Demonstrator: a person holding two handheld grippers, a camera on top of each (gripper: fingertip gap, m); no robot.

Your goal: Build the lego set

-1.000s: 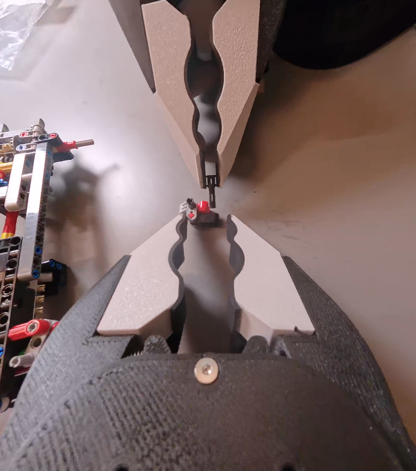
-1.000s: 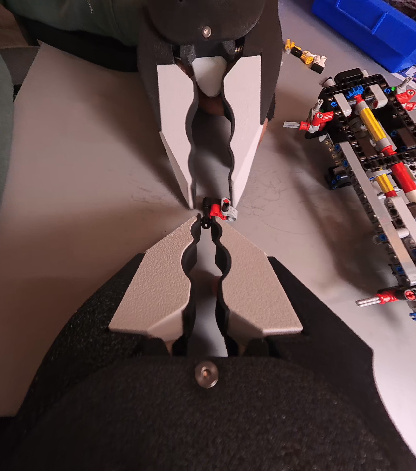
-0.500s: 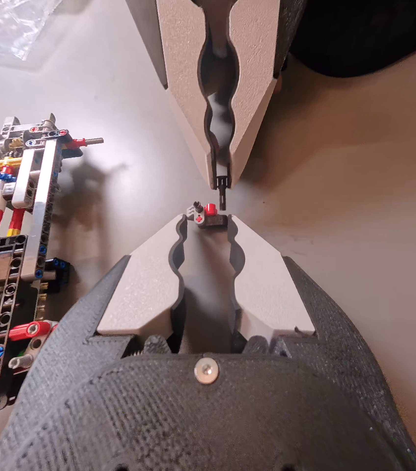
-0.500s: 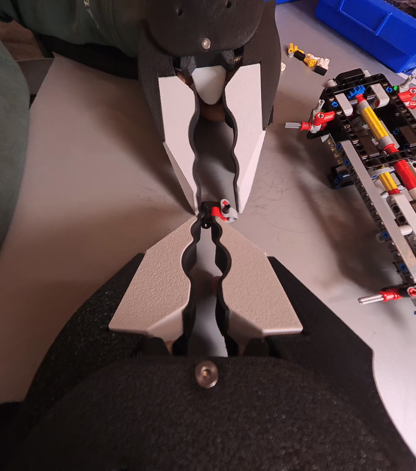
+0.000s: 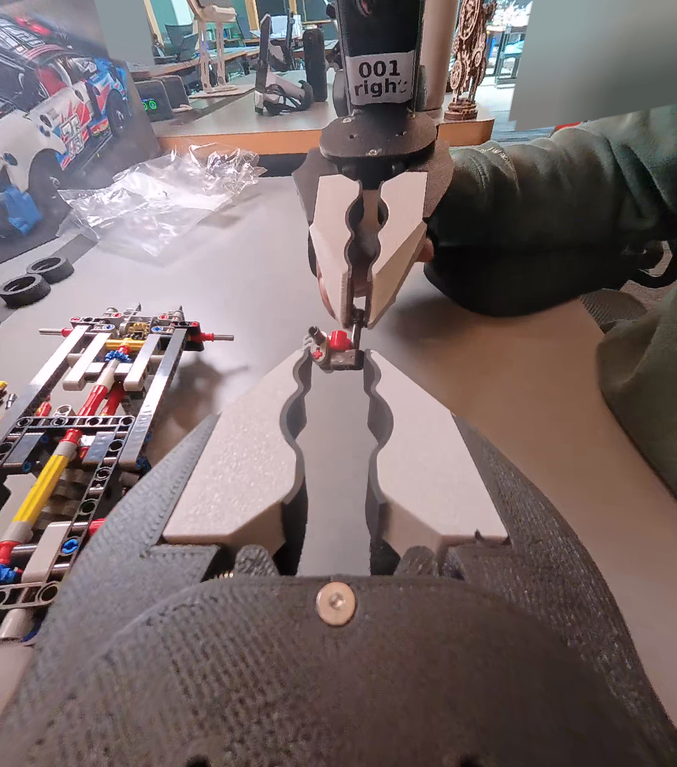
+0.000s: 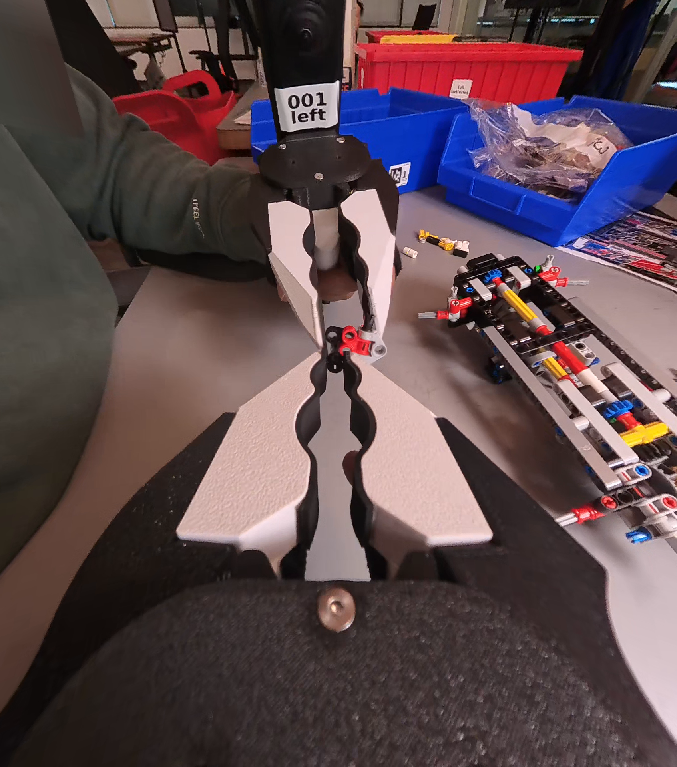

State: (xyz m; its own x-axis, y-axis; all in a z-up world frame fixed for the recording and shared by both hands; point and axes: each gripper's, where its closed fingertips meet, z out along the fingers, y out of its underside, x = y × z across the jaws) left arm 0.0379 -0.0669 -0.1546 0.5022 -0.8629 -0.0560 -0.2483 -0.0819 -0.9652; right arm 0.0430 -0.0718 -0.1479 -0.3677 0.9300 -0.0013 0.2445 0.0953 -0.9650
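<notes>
My left gripper (image 5: 339,357) is shut on a small grey and red lego sub-assembly (image 5: 334,350), held above the table. My right gripper (image 5: 355,319) comes in from the far side, shut on a black pin (image 5: 355,328) whose tip meets the sub-assembly's right end. In the right wrist view my right gripper (image 6: 334,365) pinches the black pin (image 6: 334,362) just below the sub-assembly (image 6: 355,342), which sits between the left gripper's (image 6: 347,334) tips. The long lego chassis (image 5: 79,415) lies on the table to the left, and shows at the right in the right wrist view (image 6: 577,373).
Black tyres (image 5: 23,286), a clear plastic bag (image 5: 154,207) and the set's box (image 5: 17,124) lie at the far left. Blue bins (image 6: 577,174), an instruction sheet (image 6: 652,253) and loose small parts (image 6: 445,243) sit beyond the chassis. A person's green sleeves flank the grippers.
Both grippers have tilted up, so the room behind now shows. The right gripper's pin has closed the small gap and now touches the sub-assembly in the left gripper.
</notes>
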